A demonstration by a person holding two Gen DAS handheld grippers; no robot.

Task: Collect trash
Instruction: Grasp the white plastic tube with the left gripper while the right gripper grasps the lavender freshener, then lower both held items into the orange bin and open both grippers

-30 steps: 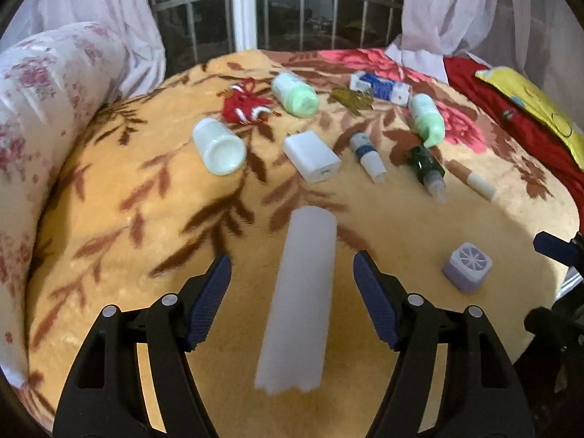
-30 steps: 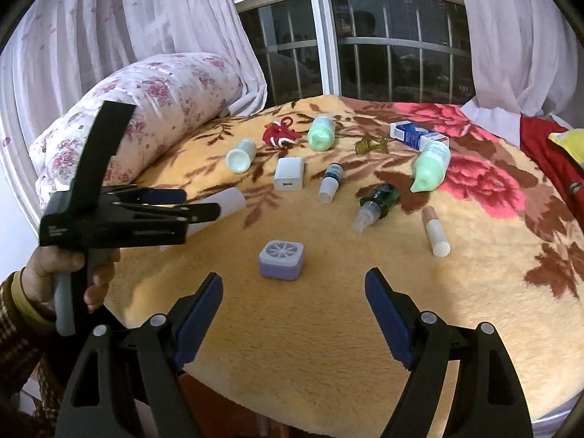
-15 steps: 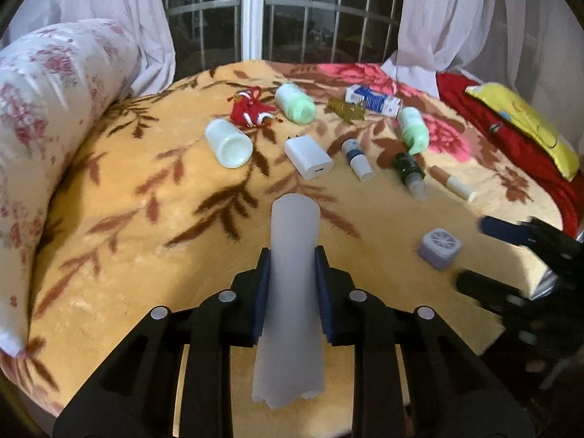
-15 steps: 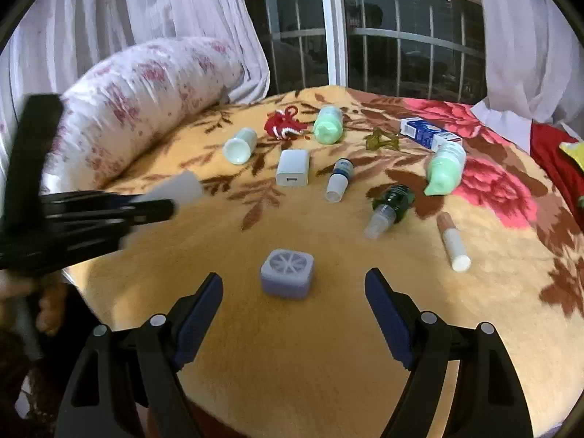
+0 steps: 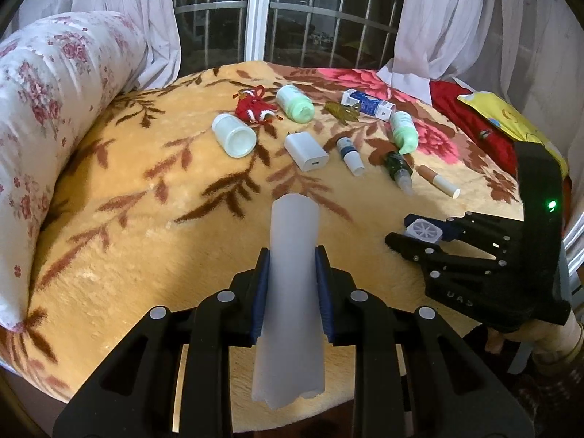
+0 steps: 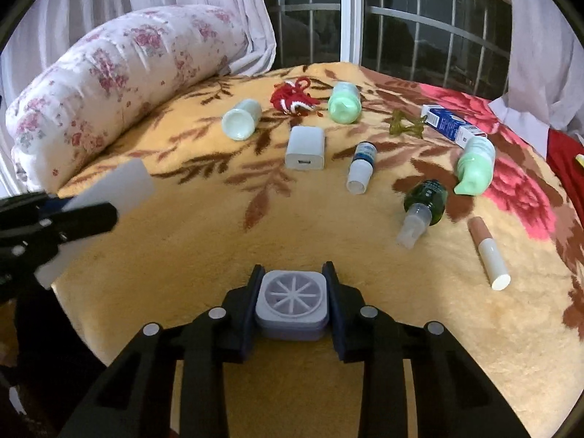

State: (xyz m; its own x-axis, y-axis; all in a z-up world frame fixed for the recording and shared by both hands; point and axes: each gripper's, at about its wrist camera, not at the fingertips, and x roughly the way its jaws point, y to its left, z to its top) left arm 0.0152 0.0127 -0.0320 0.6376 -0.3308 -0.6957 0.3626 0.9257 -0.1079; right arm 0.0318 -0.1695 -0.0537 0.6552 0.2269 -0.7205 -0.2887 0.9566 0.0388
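My left gripper (image 5: 292, 277) is shut on a long white translucent tube (image 5: 290, 292) and holds it over the near edge of the blanket. The tube also shows at the left of the right wrist view (image 6: 109, 197). My right gripper (image 6: 292, 292) is shut on a small lilac square container (image 6: 292, 304) with a spoked lid, at the blanket's near edge. That container and gripper also show in the left wrist view (image 5: 423, 231).
On the flowered orange blanket (image 6: 328, 219) lie a white charger (image 6: 304, 148), green-white bottles (image 6: 345, 102), a red knitted item (image 6: 292, 96), a dropper bottle (image 6: 361, 166), a dark green spray bottle (image 6: 425, 202), a lipstick-like stick (image 6: 487, 252) and a blue box (image 6: 450, 126). A floral bolster (image 6: 120, 84) lies left.
My left gripper shut on the white tube and lifted it. My right gripper moved forward and shut on the lilac container.
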